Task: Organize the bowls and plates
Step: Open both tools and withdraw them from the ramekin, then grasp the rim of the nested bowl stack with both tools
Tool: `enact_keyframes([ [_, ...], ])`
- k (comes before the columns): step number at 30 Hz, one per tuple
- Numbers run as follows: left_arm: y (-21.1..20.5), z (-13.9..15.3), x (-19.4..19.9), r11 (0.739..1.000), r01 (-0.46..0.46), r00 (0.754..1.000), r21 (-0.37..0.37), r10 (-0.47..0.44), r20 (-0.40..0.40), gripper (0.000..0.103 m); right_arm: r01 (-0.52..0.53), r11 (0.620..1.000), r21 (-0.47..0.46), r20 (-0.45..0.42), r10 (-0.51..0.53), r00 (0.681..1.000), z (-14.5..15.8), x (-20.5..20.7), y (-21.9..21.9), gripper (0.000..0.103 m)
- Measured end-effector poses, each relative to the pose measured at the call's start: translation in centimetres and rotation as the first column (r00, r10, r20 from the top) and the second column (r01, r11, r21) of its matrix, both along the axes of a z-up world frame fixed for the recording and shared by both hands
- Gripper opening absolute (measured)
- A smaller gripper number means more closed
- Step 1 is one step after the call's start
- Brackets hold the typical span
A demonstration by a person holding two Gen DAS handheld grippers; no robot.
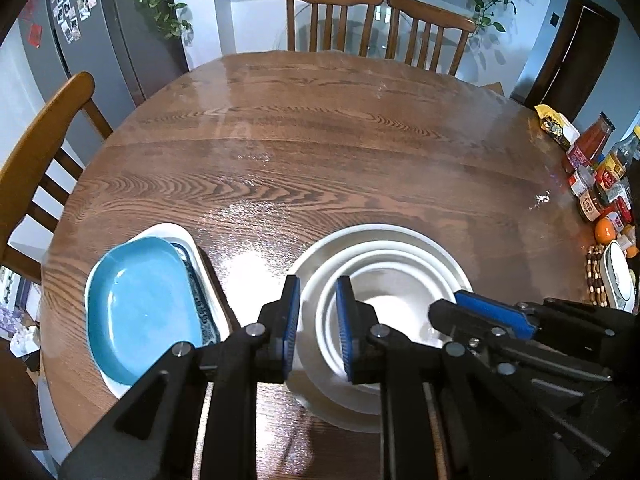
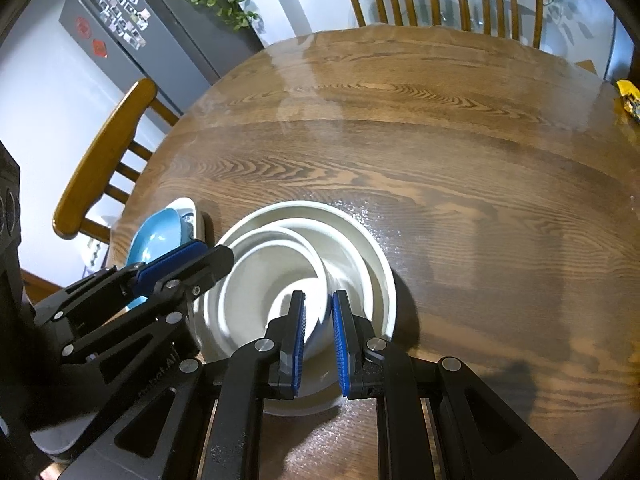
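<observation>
Both pairs of jaws stand narrowly spread astride bowl rims: the left gripper (image 1: 318, 304) straddles the near-left rims of the nested white bowls (image 1: 384, 256), the right gripper (image 2: 319, 312) the right wall of the inner bowl (image 2: 276, 280); whether the pads press I cannot tell. The wooden bench (image 1: 320, 140) carries this stack near its front edge. Just left lies a blue plate (image 1: 140, 304) on a white dish (image 1: 200, 256).

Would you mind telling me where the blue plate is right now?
In the left wrist view the blue plate lies low on the left, atop a white dish near the table's edge, left of the nested white bowls.
</observation>
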State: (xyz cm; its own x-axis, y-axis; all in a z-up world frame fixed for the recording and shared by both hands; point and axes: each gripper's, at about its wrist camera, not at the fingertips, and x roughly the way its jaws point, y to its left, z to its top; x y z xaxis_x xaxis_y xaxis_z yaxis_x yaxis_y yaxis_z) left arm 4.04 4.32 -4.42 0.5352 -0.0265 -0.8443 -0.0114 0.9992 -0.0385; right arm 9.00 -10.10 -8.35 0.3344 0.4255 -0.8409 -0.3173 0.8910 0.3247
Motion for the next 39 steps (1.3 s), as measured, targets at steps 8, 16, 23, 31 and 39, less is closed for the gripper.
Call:
enact_keyframes([
  [8,0.1,1.1,-0.6,1.000,-0.011,0.999,0.012,0.010,0.038,0.034,0.001,1.000,0.002,0.052,-0.001,0.999,1.7,-1.1,-0.4,0.015],
  [16,-0.1,2.2,-1.7,0.999,-0.017,0.997,0.031,0.015,0.078,0.054,0.018,1.000,0.015,0.066,-0.019,0.998,2.5,-1.8,-1.1,0.015],
  [23,-0.1,2.8,-2.5,0.999,-0.023,0.995,0.038,0.019,0.100,0.072,0.041,0.999,0.026,0.081,-0.043,0.996,3.1,-2.5,-2.0,0.028],
  [31,0.3,3.4,-3.4,0.999,-0.020,0.994,0.035,0.016,0.107,0.083,0.077,0.995,0.058,0.091,-0.083,0.992,3.7,-3.3,-3.6,0.052],
  [39,1.5,2.4,-4.6,0.999,-0.033,0.999,-0.013,0.034,0.019,0.091,0.132,0.987,0.092,0.036,-0.135,0.990,2.7,-3.2,-5.8,0.052],
])
